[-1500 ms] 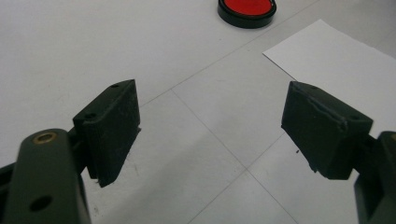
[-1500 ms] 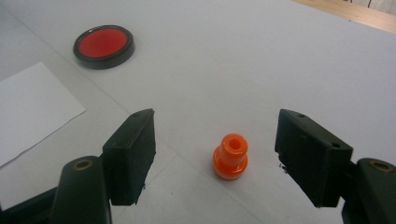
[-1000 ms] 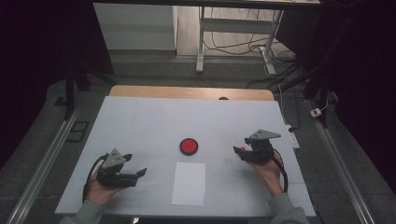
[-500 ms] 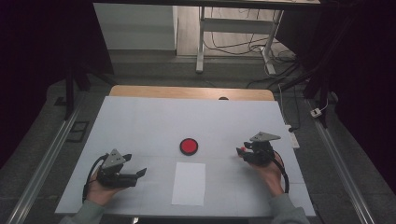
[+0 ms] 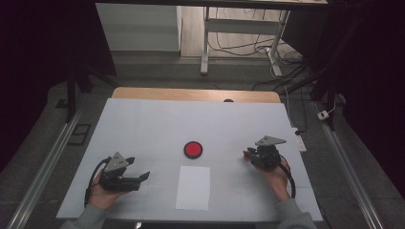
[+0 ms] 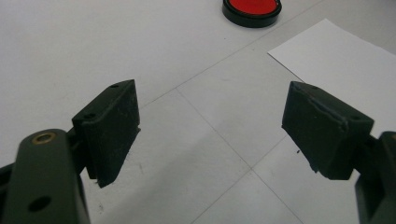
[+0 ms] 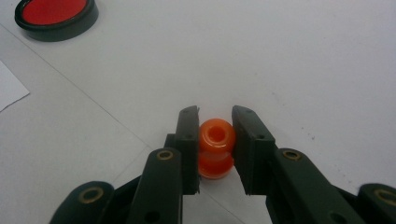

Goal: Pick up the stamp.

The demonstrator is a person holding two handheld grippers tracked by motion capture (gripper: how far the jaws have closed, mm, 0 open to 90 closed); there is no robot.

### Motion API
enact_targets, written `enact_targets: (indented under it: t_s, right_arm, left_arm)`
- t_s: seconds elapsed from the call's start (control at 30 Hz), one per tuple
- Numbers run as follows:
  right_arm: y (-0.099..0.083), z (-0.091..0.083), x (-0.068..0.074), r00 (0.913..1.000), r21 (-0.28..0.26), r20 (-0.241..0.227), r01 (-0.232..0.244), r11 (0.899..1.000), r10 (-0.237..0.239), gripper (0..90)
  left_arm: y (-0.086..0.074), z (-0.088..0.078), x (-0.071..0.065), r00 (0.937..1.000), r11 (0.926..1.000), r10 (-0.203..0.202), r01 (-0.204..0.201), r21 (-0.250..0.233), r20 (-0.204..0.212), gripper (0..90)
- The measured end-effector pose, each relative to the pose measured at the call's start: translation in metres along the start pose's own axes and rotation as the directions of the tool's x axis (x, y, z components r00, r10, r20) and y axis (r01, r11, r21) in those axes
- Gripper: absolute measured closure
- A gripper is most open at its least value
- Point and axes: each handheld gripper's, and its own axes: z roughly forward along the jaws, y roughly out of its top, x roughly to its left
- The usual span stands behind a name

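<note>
Small orange spool-shaped piece (image 7: 215, 147), hole facing up, clamped upright on table

White table (image 5: 143, 124) w/ wooden strip (image 5: 191, 94) at its far edge. Beyond table: grey floor, white cabinet (image 5: 138, 26), white metal frame legs (image 5: 206, 43), loose cables (image 5: 239, 45). Either side of table: dark.

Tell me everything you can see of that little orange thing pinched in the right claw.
The orange piece is small, glossy and plastic-looking, shaped like a spool: a rounded top with a hole in its middle, a narrower waist and a wider foot. It stands upright just over the white table, clamped between the two black jaws of the right claw, which have just been closing on it. In the high view it peeks out as an orange-red spot.
</note>
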Motion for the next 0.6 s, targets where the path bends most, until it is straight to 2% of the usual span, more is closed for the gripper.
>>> enact_targets:
  t_s: [0.07,0.47,0.6]
  right_arm:
    - [0.0,0.0,0.0,0.9998,-0.015,-0.014,-0.013,1.0,0.013,72.6]
    - [0.002,-0.01,-0.001,0.9995,-0.09,-0.017,-0.029,0.995,0.028,72.8]
    - [0.003,-0.013,-0.002,0.9995,-0.098,-0.019,-0.029,0.995,0.027,72.8]
  left_arm:
    - [0.0,0.0,0.0,1.0,1.0,0.001,-0.001,0.0,-0.001,19.7]
    - [0.0,0.001,0.0,1.0,1.0,0.005,-0.005,0.002,-0.005,19.8]
    - [0.0,0.001,0.0,1.0,1.0,0.008,-0.007,0.005,-0.004,19.9]
